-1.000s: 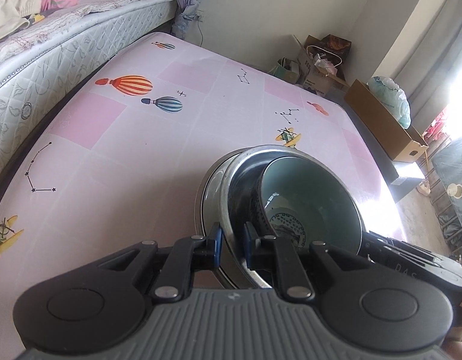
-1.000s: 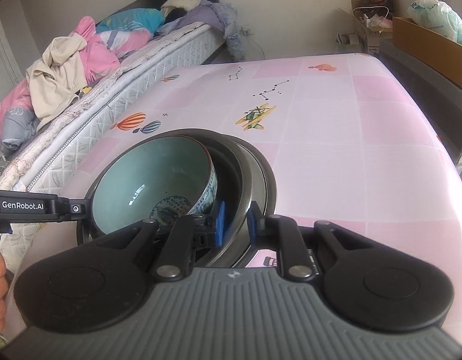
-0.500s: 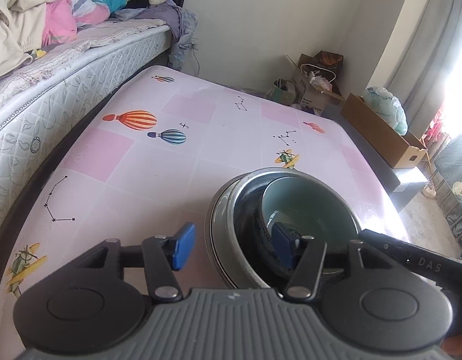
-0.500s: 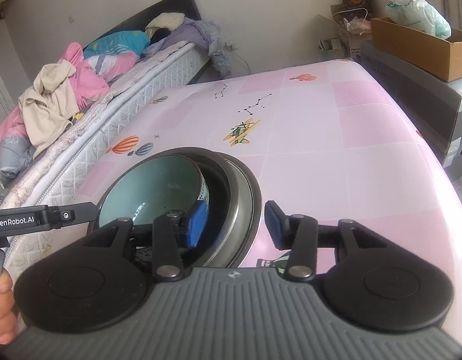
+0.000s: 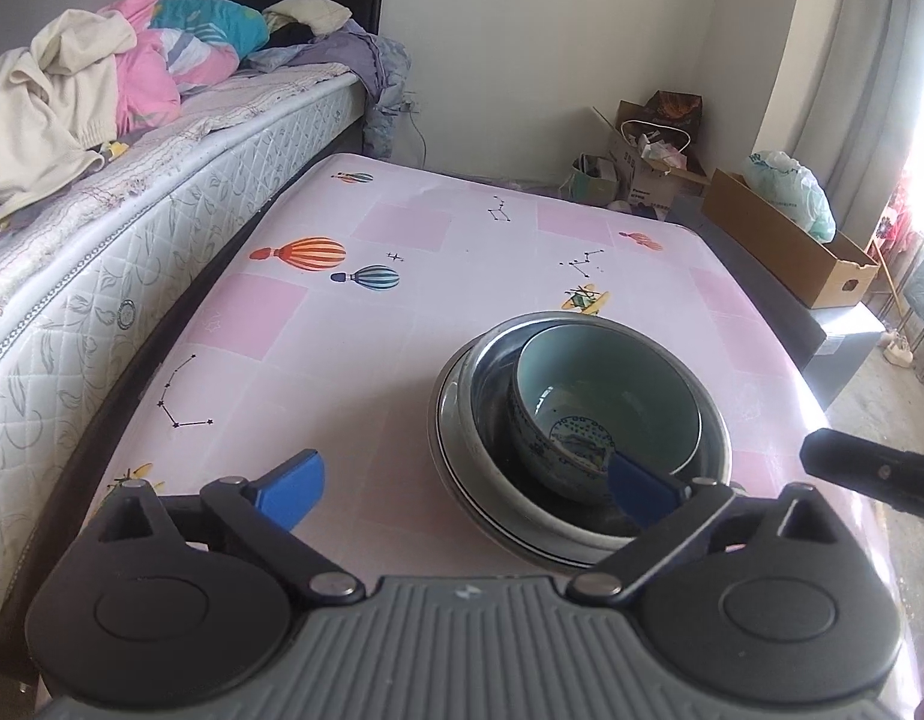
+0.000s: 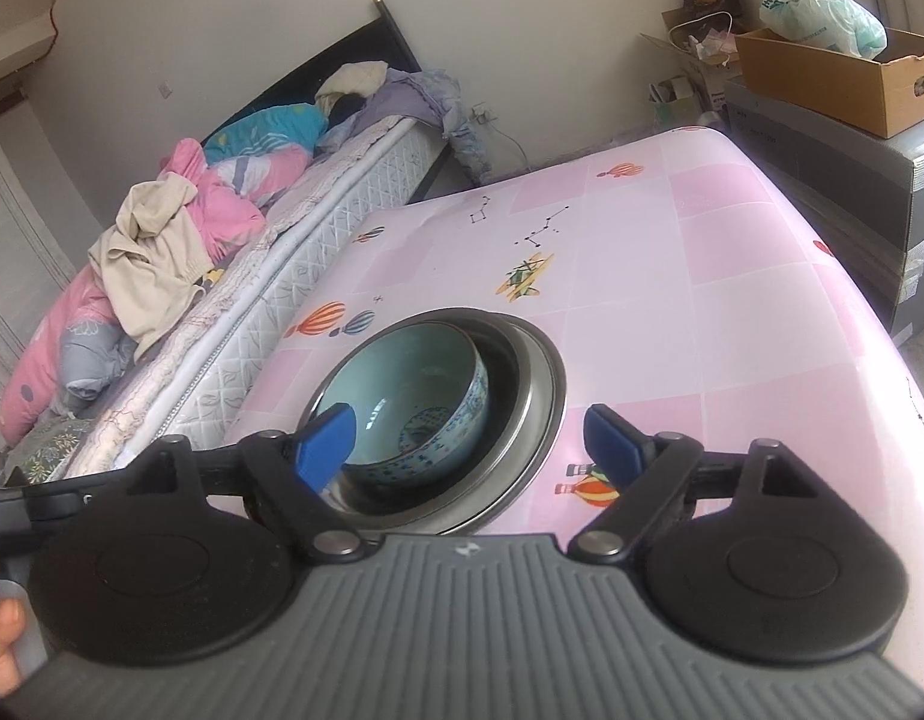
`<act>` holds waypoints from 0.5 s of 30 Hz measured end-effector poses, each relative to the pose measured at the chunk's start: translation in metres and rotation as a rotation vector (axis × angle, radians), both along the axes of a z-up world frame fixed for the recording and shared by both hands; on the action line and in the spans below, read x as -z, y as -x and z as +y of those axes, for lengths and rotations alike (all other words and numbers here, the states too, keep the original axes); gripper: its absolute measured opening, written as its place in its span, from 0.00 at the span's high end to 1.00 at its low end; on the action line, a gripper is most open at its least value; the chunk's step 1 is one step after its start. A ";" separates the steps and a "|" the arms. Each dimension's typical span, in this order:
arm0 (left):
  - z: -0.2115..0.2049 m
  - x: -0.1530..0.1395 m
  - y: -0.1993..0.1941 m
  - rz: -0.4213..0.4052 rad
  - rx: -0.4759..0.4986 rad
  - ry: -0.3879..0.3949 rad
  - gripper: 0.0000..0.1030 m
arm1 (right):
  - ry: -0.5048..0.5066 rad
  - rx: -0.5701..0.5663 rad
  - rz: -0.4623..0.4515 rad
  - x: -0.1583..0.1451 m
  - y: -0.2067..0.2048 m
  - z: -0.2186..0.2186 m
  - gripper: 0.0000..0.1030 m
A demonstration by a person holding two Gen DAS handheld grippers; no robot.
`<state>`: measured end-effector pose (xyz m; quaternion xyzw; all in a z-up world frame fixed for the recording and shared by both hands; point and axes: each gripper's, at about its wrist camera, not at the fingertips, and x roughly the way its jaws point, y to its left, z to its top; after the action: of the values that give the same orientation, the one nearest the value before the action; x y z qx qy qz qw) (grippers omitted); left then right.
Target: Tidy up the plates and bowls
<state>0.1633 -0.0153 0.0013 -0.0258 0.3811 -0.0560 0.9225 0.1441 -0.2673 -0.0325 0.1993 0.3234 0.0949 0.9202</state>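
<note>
A pale green ceramic bowl [image 5: 612, 384] with a blue pattern leans tilted inside a steel bowl [image 5: 492, 420], which sits on a white plate [image 5: 504, 519] on the pink table [image 5: 342, 360]. My left gripper [image 5: 465, 489] hovers at the near left side of the stack. Its jaws are opening wide, and its blue fingertips [image 5: 294, 486] touch nothing. In the right wrist view the same ceramic bowl [image 6: 402, 378] and steel bowl [image 6: 540, 396] lie just ahead. My right gripper [image 6: 469, 443] has its jaws opening too, clear of the rim.
A bed [image 5: 102, 180] piled with clothes runs along the table's left edge. Cardboard boxes [image 5: 780, 240] and a grey cabinet [image 6: 834, 180] stand past the right edge. The other gripper's body [image 5: 870, 474] shows at the right, and a hand [image 6: 0, 648] at the lower left.
Both grippers were shut on the steel bowl's rim. They have let go, spread wide, and drawn back and upward from the stack, which stays on the table.
</note>
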 end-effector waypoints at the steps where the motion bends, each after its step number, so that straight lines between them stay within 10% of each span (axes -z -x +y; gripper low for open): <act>1: -0.002 -0.002 0.003 -0.003 0.003 -0.019 0.00 | -0.003 -0.006 -0.004 -0.004 0.007 0.001 0.14; 15: -0.002 -0.024 0.035 -0.026 -0.128 -0.170 0.00 | 0.141 -0.076 -0.072 -0.045 0.068 0.025 0.01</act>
<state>0.1284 -0.0178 0.0251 0.0291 0.3702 0.0353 0.9278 0.0763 -0.2419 0.0126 0.1180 0.3035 0.1138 0.9386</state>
